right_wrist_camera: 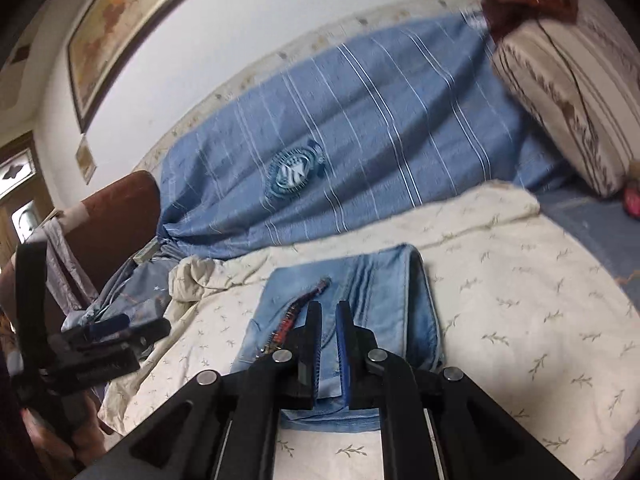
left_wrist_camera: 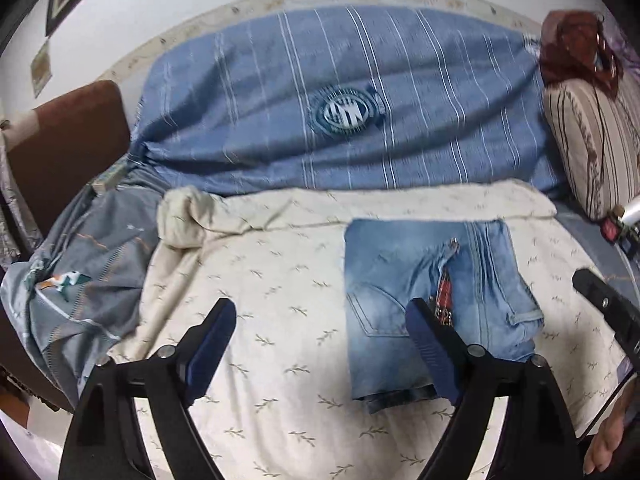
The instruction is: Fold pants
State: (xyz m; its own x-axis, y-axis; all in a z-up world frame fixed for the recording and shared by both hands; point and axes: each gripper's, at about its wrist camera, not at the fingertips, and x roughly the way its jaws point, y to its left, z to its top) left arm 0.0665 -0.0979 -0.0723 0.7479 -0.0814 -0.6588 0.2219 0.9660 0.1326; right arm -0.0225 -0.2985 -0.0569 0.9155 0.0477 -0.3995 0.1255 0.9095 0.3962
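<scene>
My right gripper (right_wrist_camera: 328, 312), jaws nearly together and holding nothing, hovers directly over the folded jeans (left_wrist_camera: 432, 304) on the cream bedspread (left_wrist_camera: 272, 320), while my wide-open left gripper (left_wrist_camera: 320, 320) sits beside them.

Ahead of the hand-held gripper, a cream blanket (left_wrist_camera: 280, 300) covers the bed. Beyond it lies a blue striped cover (left_wrist_camera: 340, 100). A striped pillow (left_wrist_camera: 592, 140) sits far right, a brown chair (left_wrist_camera: 68, 152) far left, a framed map (right_wrist_camera: 132, 28) above.
</scene>
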